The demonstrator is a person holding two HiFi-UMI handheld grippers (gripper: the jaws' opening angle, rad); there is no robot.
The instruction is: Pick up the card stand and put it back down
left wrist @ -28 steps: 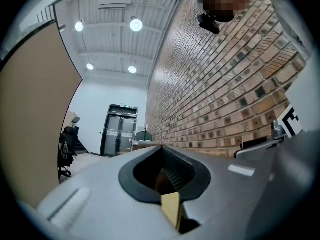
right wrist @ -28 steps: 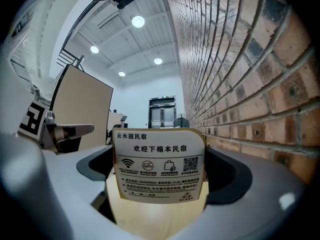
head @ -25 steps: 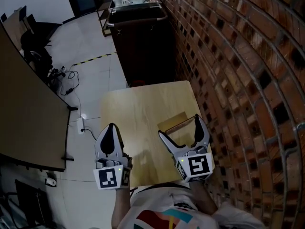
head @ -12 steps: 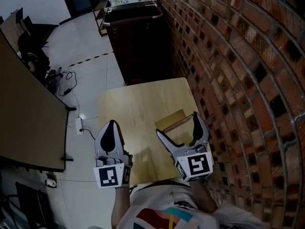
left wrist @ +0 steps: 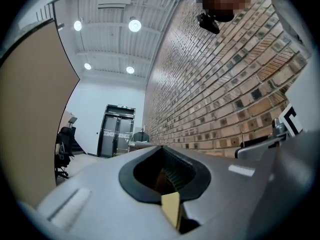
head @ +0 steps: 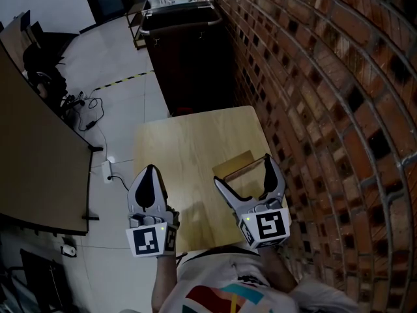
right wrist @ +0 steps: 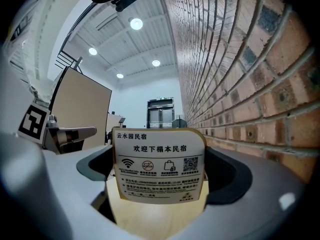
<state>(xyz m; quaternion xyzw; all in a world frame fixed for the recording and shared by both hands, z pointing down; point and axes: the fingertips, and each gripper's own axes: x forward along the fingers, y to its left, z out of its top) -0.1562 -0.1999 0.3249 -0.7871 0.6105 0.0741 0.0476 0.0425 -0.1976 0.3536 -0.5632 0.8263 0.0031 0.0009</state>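
The card stand (head: 233, 163) is a tan wooden holder with a printed white card, standing on the small wooden table (head: 189, 149) near its right front part. My right gripper (head: 244, 173) is open, one jaw on each side of the stand, with gaps showing at both sides. The right gripper view has the card stand (right wrist: 159, 169) upright and close, facing the camera between the jaws. My left gripper (head: 150, 171) is shut with nothing in it, hovering at the table's front left edge. In the left gripper view, only a sliver of tan wood shows past the jaws.
A brick wall (head: 326, 96) runs close along the table's right side. A dark cart (head: 189, 51) stands just beyond the far edge. Left of the table are the pale floor with cables (head: 91, 109) and a brown partition (head: 32, 155).
The left gripper has drifted slightly toward me and to the left. The right gripper stays open around the card stand, which has not moved.
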